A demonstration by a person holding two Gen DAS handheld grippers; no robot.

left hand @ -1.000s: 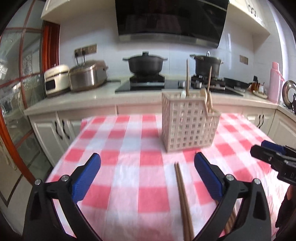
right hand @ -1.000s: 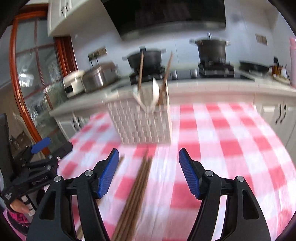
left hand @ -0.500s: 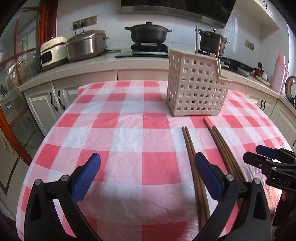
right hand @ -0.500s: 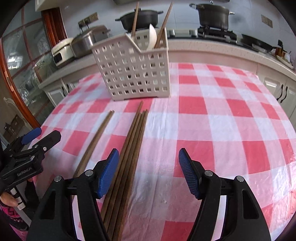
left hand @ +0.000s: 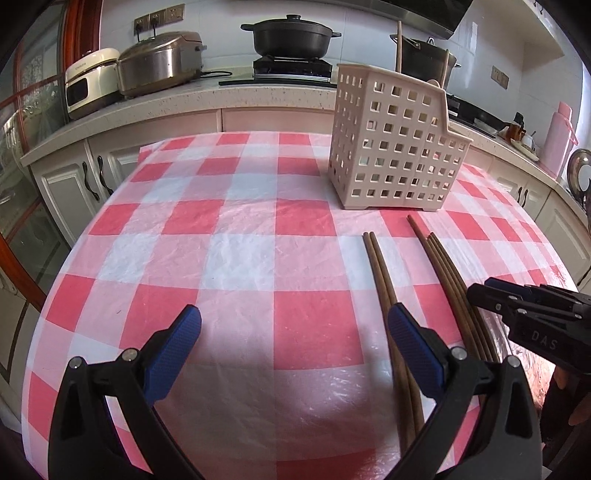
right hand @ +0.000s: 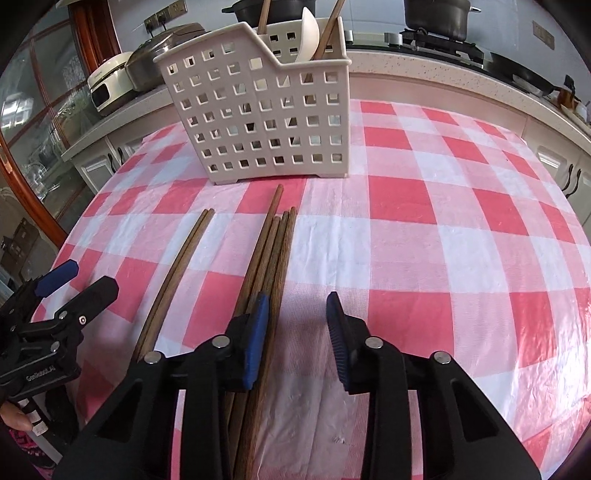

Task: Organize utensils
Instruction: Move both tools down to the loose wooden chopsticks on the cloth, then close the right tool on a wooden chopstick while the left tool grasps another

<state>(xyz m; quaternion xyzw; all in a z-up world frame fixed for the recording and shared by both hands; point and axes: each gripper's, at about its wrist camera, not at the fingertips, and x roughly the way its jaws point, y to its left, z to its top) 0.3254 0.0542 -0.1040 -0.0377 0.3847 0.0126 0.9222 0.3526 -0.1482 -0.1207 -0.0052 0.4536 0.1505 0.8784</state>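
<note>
left gripper [left hand: 293, 345]: tilted down over the near edge of the tabletop [left hand: 229, 258], jaws spread wide, nothing between the pads; its right finger hangs just over the pair of chopsticks [left hand: 382, 284].
right gripper [right hand: 297, 328]: tilted steeply down at the near edge, jaws have just been closing and stand partly apart; only bare cloth shows between the pads, and the left pad sits over the bundle of chopsticks [right hand: 275, 254], contact not clear.
pair of chopsticks: flat on the cloth, left of the bundle, pointing from the near edge toward the basket.
bundle of chopsticks: flat, side by side, tips just short of the basket [right hand: 258, 107].
basket: upright toward the far edge, holding a white spoon [right hand: 310, 33] and upright sticks.
</note>
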